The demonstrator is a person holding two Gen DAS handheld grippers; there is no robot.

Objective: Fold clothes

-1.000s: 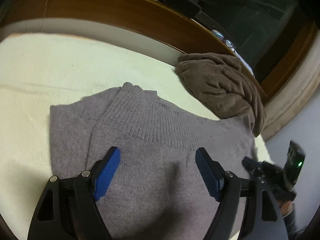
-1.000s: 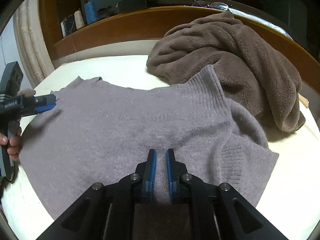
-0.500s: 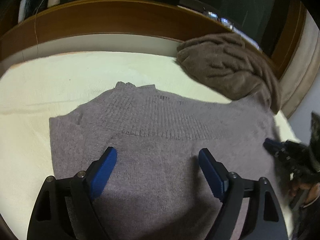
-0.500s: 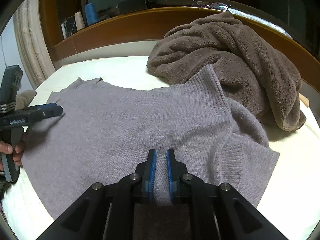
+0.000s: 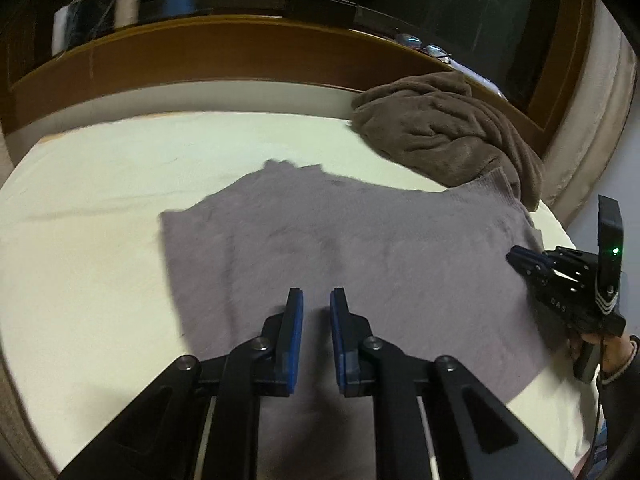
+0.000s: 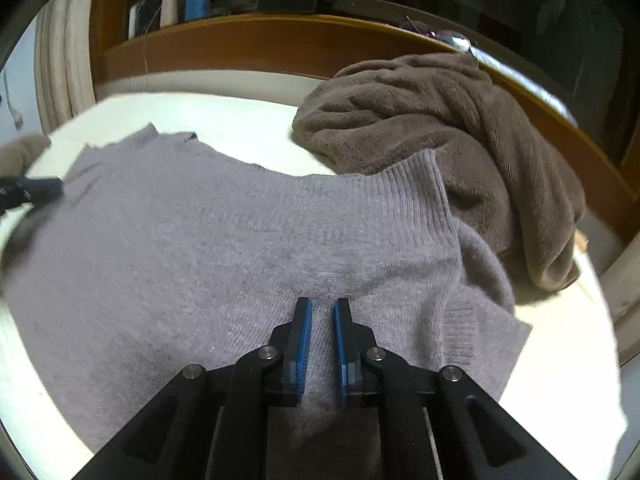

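On the cream bed (image 5: 100,184), a grey sweater (image 5: 360,248) lay spread, fold barely begun.

Left wrist view: left gripper (image 5: 316,300) jaws were closing w/ knit between the pads, near hem edge; whether they pinched it yet, can't tell. Right wrist view: right gripper (image 6: 320,308) was nearly shut, apparently clamped on sweater fabric. Brown blanket (image 6: 460,140) heaped beside, touching the sleeve. Judged: body and sleeves all left to fold.
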